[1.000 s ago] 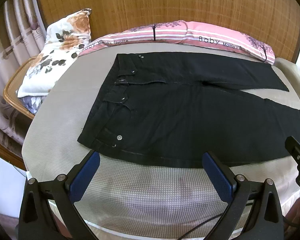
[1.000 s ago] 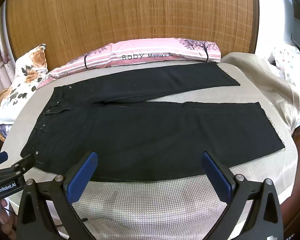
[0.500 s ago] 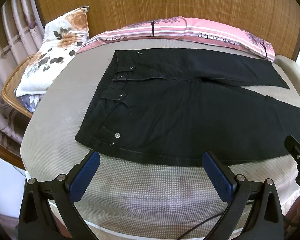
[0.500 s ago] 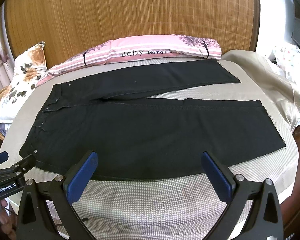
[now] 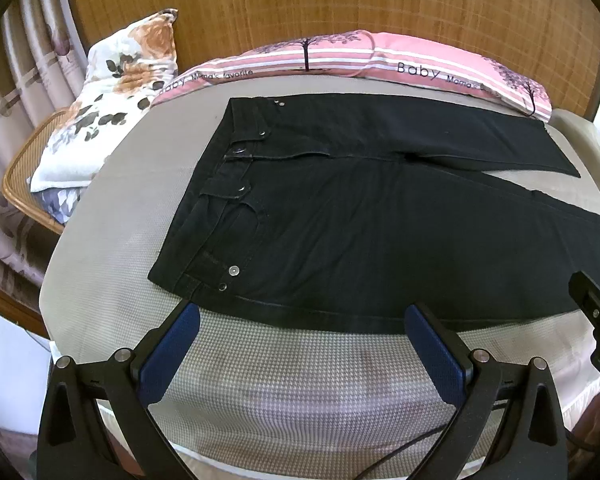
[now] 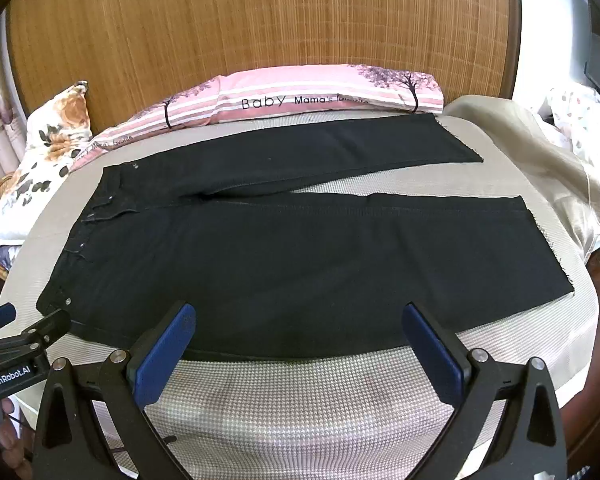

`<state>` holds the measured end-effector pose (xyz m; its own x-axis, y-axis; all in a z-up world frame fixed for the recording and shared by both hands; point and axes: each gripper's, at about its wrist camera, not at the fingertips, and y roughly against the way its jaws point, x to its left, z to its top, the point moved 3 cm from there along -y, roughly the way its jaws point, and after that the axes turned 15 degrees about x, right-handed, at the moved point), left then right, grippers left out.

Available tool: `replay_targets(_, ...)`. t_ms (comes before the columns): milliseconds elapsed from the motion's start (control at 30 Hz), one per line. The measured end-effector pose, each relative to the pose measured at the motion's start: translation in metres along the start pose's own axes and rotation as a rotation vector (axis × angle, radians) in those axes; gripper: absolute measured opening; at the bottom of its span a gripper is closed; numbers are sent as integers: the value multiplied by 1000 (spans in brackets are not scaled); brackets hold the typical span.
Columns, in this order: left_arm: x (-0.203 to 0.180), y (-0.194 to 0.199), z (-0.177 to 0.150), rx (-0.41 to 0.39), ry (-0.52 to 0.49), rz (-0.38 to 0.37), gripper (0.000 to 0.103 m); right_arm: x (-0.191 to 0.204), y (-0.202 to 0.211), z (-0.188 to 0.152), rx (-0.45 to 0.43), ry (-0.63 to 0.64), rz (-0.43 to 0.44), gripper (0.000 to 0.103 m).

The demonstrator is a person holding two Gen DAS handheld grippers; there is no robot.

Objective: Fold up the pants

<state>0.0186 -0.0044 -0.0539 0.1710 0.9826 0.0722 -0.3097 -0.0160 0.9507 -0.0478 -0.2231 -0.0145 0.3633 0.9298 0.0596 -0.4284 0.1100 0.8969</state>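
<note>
Now the black pants (image 5: 380, 216) are lying flat on the grey bedcover (image 5: 300, 380), long axis running across the bed, waistband pointing left toward the flowered pillow (image 5: 100, 120) and the two legs fanning out to the right, the far leg lying just beside the pink striped pillow (image 6: 300, 96). The left gripper (image 5: 302, 354) is hovering over the near edge of the bed, blue pads spread wide and gripping nothing, tips just short of the lower hem of the hip. The right gripper (image 6: 300, 354) is sitting in the same pose further along, wide apart and empty, pads at the edge of the near leg. Compared with a second ago, both cameras are creeping slightly forward and down; the pants are looming a touch larger and lying just as they were.
</note>
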Motion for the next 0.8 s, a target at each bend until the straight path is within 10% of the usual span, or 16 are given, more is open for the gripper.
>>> replay_targets(800,45,-11,46,-1,97,-99,101,7,-3,40,-37,73,134,103)
